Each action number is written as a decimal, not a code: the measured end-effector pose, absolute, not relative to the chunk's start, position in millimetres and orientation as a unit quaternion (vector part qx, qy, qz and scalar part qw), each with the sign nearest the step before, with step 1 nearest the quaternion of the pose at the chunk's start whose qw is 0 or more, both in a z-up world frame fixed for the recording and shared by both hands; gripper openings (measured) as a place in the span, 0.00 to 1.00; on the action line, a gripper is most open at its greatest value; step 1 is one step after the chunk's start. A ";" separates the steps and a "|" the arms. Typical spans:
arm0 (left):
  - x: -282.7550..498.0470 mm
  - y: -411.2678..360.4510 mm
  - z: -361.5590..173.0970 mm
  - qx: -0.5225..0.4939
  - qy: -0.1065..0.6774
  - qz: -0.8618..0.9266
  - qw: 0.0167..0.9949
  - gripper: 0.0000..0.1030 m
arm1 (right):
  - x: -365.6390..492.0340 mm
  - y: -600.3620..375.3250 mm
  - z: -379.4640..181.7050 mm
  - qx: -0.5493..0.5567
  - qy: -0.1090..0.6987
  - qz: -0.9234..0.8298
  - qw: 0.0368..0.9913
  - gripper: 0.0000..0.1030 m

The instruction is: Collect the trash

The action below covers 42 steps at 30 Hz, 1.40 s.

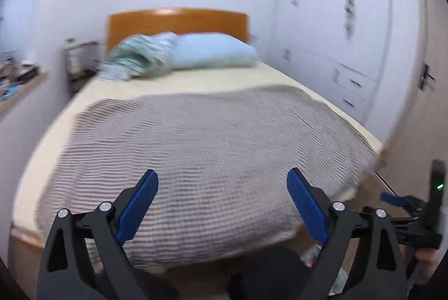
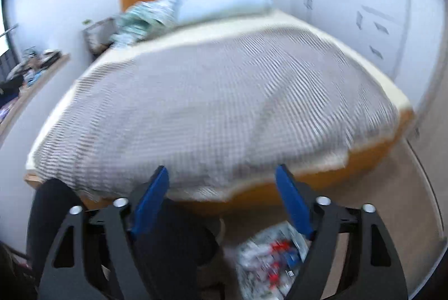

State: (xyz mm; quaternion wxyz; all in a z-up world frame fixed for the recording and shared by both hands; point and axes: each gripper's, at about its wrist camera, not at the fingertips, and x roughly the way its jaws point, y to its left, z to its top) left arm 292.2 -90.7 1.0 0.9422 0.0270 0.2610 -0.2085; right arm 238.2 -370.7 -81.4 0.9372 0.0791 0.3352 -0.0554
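From where I sit, both cameras are blurred and look down the length of a bed [image 1: 212, 137] covered by a grey striped blanket [image 2: 212, 104], with a pale blue pillow [image 1: 212, 52] and a bundled green-patterned cloth [image 1: 134, 56] against the orange wooden headboard [image 1: 179, 20]. My left gripper [image 1: 222, 206] has its blue fingers [image 1: 137, 209] spread wide with nothing between them but the blanket beyond. My right gripper [image 2: 222, 203] also stands wide, nothing caught in it; in the left view it shows at the right edge. The trash [image 2: 270, 258], a crumpled clear bag or wrapper with red and blue bits, lies on the floor [image 2: 378, 188] at the foot of the bed, under the right gripper, touching neither finger. A dark trouser leg [image 2: 173, 244] stands just beside it. White wardrobe doors [image 1: 336, 20] line the right wall, and a cluttered surface [image 2: 36, 67] runs along the left.
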 end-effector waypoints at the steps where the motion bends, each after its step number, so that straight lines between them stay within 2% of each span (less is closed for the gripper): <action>1: 286.9 -75.3 5.3 0.026 0.252 -0.194 0.948 0.88 | 242.4 -362.0 -74.0 0.074 0.327 -0.049 0.941 0.76; 6: 267.6 -31.4 20.7 0.032 0.224 -0.146 0.963 0.91 | 251.9 -313.0 -35.9 0.045 0.281 -0.017 0.958 0.76; 11: 233.8 -4.5 36.9 0.026 0.186 -0.107 0.976 0.92 | 244.8 -302.4 -22.4 0.047 0.243 -0.019 0.969 0.76; 14: 214.6 -0.5 41.2 0.021 0.162 -0.090 0.982 0.93 | 224.6 -291.5 -17.0 0.022 0.186 -0.003 0.982 0.84; 19: 182.1 0.2 38.3 0.025 0.121 -0.083 0.989 0.93 | 201.2 -278.9 -19.6 -0.008 0.125 -0.007 0.992 0.84; 21: 170.9 -1.0 37.9 0.021 0.101 -0.086 0.991 0.93 | 198.2 -278.2 -23.3 -0.005 0.125 -0.005 0.992 0.89; 42: 149.4 2.5 40.0 0.014 0.109 -0.088 0.990 0.93 | 174.8 -263.1 -11.5 -0.004 0.139 -0.006 0.990 0.89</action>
